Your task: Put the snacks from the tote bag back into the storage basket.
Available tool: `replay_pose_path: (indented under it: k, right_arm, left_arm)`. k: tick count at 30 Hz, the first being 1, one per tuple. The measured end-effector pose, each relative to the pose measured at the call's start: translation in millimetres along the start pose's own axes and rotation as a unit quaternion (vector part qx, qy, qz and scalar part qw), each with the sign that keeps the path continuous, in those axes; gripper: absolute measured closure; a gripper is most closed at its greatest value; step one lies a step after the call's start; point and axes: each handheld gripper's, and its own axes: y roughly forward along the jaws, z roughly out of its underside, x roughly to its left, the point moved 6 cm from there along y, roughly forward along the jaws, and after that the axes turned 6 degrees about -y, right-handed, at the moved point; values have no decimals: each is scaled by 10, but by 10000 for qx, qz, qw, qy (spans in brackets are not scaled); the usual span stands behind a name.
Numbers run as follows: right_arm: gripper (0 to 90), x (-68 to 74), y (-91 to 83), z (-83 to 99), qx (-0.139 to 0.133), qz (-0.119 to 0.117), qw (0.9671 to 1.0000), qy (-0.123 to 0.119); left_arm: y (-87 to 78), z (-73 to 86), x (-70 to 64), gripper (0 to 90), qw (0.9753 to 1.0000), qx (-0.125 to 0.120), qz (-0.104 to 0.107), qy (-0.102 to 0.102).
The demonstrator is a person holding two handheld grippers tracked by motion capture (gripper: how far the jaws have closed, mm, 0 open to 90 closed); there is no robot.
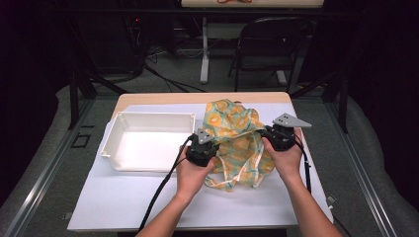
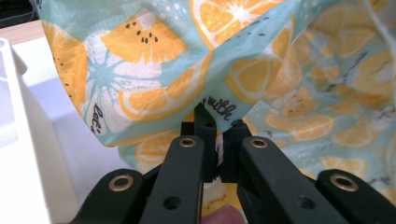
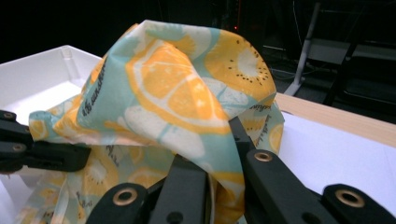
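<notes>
Bunching between both grippers, an orange-slice print cloth bag (image 1: 236, 136) is held just right of the white plastic tray (image 1: 148, 140) on the bench (image 1: 123, 197). Left gripper (image 2: 215, 122): jaws pinched closed on a fold of fabric. Right gripper (image 3: 219, 140): jaws clamped on the bag's opposite edge, fabric draped over them.
</notes>
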Motion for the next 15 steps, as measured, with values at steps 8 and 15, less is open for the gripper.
replay_pose_path:
  k: [8,15]
  right_arm:
    - [894,22,63,-90,-16,-36,10000,-55]
    - [897,-25,205,-150,-57,-29,9999,81]
  left_arm:
    - [-29,90,62,883,10000,90,28,-14]
    - [-32,164,117,871,9998,192,-81,-70]
